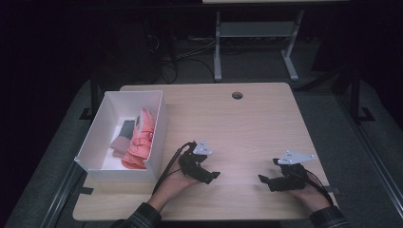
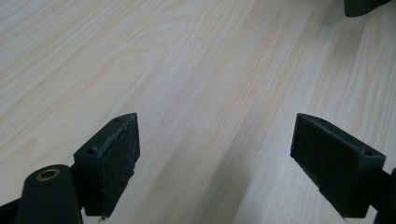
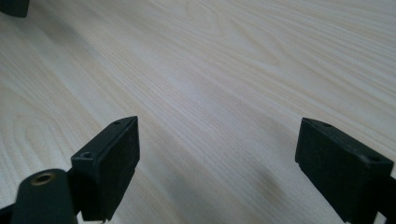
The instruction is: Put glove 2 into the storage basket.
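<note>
Clearly both the left gripper (image 1: pixel 215 175) and right gripper (image 1: pixel 261 179) gape wide, empty; the soft, light pink shoe (image 1: pixel 139 139) at nine o'clock suits a grip on its strap.

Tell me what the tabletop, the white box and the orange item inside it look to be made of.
Tabletop: light wood or wood-look laminate, matte, with a visible grain.
White box: thin, stiff, plain walls, likely cardboard or plastic; hard to tell.
Orange item: soft and folded, probably fabric, possibly a small shoe.

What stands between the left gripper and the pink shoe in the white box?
The near right wall of the white box stands between the left gripper and the pink shoe; the gripper must go over it.
</note>
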### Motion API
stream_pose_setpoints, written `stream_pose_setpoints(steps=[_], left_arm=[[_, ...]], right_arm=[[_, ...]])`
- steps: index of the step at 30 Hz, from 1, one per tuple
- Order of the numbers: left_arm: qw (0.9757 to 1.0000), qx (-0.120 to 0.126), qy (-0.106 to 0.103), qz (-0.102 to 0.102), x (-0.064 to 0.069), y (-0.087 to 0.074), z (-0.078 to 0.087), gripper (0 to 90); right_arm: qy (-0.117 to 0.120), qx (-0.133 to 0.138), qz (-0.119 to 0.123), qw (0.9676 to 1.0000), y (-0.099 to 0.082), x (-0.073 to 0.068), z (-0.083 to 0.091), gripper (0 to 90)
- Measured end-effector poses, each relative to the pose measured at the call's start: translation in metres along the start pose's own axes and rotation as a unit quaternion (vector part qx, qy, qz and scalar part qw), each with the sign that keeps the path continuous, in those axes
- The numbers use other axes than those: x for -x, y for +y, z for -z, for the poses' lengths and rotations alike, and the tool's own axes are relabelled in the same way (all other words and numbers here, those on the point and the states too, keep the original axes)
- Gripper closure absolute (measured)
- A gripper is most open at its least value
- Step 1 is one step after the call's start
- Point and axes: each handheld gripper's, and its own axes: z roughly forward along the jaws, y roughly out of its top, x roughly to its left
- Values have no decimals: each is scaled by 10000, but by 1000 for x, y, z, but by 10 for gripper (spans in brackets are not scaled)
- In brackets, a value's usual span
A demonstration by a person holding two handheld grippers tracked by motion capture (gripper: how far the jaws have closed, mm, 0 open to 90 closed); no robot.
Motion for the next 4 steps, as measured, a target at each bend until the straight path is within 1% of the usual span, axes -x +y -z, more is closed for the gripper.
stream_pose_setpoints(steps=[1,4], left_arm=[[10000,-14,-21,33,0,-2,-1,151],[10000,-53,0,15,0,-3,-3,151]], right_arm=[[-5,-4,6,10000,0,0,0,135],[-6,-9,5,10000,0,1,0,135]])
